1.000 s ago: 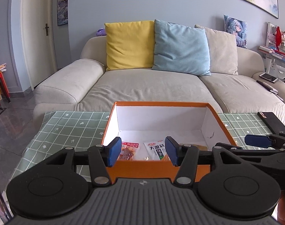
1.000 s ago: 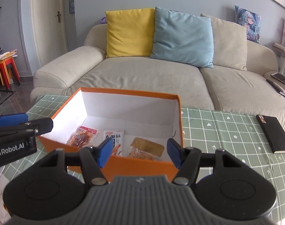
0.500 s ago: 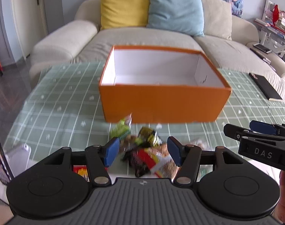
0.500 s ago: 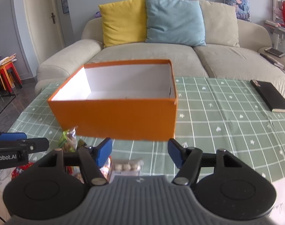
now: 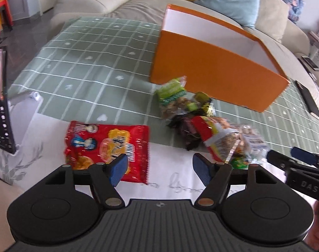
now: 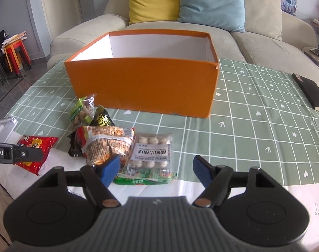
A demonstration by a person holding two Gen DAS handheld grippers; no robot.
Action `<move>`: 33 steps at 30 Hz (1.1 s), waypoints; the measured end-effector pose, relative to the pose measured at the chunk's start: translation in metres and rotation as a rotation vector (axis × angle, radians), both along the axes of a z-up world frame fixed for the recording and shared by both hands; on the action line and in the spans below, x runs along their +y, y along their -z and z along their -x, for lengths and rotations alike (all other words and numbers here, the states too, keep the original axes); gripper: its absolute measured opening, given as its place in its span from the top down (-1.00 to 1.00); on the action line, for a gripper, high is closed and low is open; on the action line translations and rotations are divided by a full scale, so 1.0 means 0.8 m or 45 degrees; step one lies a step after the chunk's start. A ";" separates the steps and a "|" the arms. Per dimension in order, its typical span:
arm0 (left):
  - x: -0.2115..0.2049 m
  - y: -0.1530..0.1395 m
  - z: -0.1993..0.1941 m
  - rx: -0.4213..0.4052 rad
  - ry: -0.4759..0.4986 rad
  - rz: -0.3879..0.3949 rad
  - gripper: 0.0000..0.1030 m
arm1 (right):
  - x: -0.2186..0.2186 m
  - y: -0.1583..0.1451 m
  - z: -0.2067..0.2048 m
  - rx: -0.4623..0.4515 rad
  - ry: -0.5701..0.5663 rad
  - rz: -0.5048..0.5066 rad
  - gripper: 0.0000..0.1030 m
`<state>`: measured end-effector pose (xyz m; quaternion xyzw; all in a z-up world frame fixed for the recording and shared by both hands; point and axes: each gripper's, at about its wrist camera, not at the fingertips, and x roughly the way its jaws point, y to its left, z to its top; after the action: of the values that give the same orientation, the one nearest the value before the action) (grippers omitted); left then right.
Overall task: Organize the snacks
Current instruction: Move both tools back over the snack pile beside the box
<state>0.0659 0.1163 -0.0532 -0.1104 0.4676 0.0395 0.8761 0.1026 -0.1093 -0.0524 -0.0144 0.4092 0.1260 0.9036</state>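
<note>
a home living room: beige sofa with cushions, checked tablecloth on the table.

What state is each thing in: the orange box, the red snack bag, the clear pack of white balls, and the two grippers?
Orange box: upright, open-topped.
Red snack bag: flat on table, loose.
Clear pack of white balls: flat, unheld.
Left gripper: just widened, open, empty.
Right gripper: just widened, open, empty.

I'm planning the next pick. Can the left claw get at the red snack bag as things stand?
Probably yes. The left claw is open and empty, its jaws having just opened wider, and the red snack bag lies flat just ahead, apart from the snack pile, with nothing on it.
</note>
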 end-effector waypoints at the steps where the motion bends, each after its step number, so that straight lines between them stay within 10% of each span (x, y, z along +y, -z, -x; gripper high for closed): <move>1: 0.002 0.000 -0.001 -0.009 -0.002 -0.034 -0.60 | 0.000 0.001 0.000 0.000 -0.002 0.003 -0.45; 18: 0.028 0.048 -0.028 0.074 -0.011 -0.303 -0.84 | 0.006 0.023 -0.017 0.062 0.015 0.031 -0.46; 33: -0.023 0.043 -0.045 -0.044 0.193 -0.230 -0.62 | 0.013 0.029 -0.022 0.064 0.011 0.046 -0.47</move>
<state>0.1016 0.0975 -0.0874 0.0039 0.4539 0.0132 0.8909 0.1204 -0.0985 -0.0755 -0.0256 0.4340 0.1150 0.8932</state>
